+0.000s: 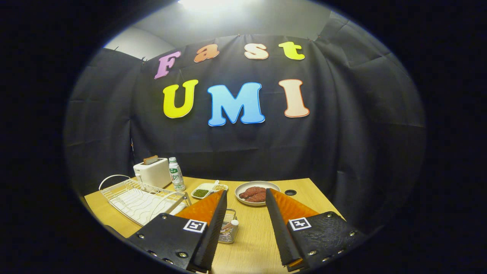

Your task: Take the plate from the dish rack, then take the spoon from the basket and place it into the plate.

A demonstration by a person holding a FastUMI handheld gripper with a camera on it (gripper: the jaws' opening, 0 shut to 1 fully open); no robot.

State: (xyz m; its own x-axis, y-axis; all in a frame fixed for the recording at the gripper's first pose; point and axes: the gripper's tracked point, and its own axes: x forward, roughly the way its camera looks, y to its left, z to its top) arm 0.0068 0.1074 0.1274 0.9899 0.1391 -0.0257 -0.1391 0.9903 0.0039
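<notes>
My gripper (246,191) is open above the wooden table (258,236), with nothing between its fingers. The white wire dish rack (140,198) stands to the left of the left finger. White shapes show through its wires, and a pale rounded edge (179,208) sits at its near right corner against the finger; I cannot tell for sure that this is the plate. A small wire basket (230,228) stands just right of the left finger, partly hidden behind it. The spoon's handle (230,225) sticks out of it.
A pale plate with red meat (257,193) lies just beyond the fingertips. Behind the rack stand a white toaster (153,172) with bread and a bottle (176,174). A small white tray of beans (208,189) lies beside them. A round hole (290,192) marks the table's far right.
</notes>
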